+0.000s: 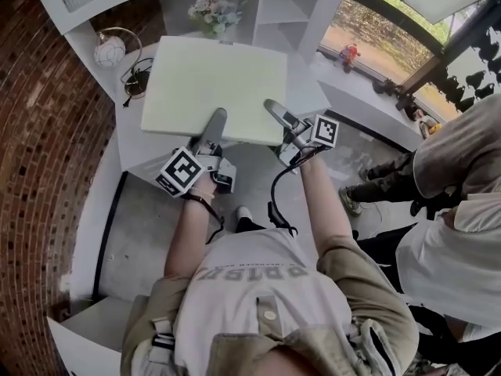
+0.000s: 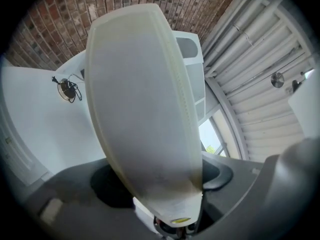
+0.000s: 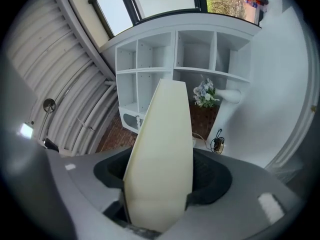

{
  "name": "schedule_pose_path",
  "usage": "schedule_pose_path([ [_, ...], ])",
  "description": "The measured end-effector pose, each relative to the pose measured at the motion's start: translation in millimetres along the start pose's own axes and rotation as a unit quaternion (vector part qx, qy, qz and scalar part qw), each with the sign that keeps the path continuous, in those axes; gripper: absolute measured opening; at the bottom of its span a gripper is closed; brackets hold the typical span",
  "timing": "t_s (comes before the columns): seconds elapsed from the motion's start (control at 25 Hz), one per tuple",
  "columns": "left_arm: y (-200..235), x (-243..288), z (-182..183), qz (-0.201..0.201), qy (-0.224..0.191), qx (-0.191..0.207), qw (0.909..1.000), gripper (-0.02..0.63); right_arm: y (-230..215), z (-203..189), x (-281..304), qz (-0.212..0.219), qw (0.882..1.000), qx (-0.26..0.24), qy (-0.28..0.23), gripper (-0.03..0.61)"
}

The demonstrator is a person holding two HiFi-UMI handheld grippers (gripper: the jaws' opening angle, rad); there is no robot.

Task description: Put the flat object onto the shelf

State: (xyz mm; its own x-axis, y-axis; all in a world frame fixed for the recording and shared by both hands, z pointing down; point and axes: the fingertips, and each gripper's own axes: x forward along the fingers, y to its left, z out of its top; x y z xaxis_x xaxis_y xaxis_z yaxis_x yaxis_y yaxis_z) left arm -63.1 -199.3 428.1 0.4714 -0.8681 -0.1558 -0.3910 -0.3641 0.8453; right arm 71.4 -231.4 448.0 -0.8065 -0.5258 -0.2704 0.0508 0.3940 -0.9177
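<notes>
A flat cream board [image 1: 215, 84] is held level above the white desk [image 1: 137, 151], in front of the white cubby shelf [image 1: 282, 10]. My left gripper [image 1: 211, 128] is shut on the board's near edge, left of centre. Further right on the same edge, my right gripper [image 1: 278, 116] is also shut on it. In the left gripper view the board [image 2: 140, 99] rises edge-on from between the jaws of the left gripper [image 2: 165, 184]. In the right gripper view the board [image 3: 162, 154] stands between the jaws of the right gripper [image 3: 160, 179], with the shelf [image 3: 175, 59] beyond it.
A bunch of flowers [image 1: 213, 10] stands at the back by the shelf. A white round lamp [image 1: 109, 51] and black cables [image 1: 137, 77] lie at the desk's left. A second person [image 1: 462, 210] stands at the right. Brick wall [image 1: 39, 131] runs along the left.
</notes>
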Motion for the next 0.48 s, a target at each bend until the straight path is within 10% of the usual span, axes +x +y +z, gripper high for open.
schedule_pose_path([
  [0.48,1,63,16,0.000,-0.068,-0.012,0.9976,0.348,-7,71,34,0.010,0.998,-0.018,0.058,0.333],
])
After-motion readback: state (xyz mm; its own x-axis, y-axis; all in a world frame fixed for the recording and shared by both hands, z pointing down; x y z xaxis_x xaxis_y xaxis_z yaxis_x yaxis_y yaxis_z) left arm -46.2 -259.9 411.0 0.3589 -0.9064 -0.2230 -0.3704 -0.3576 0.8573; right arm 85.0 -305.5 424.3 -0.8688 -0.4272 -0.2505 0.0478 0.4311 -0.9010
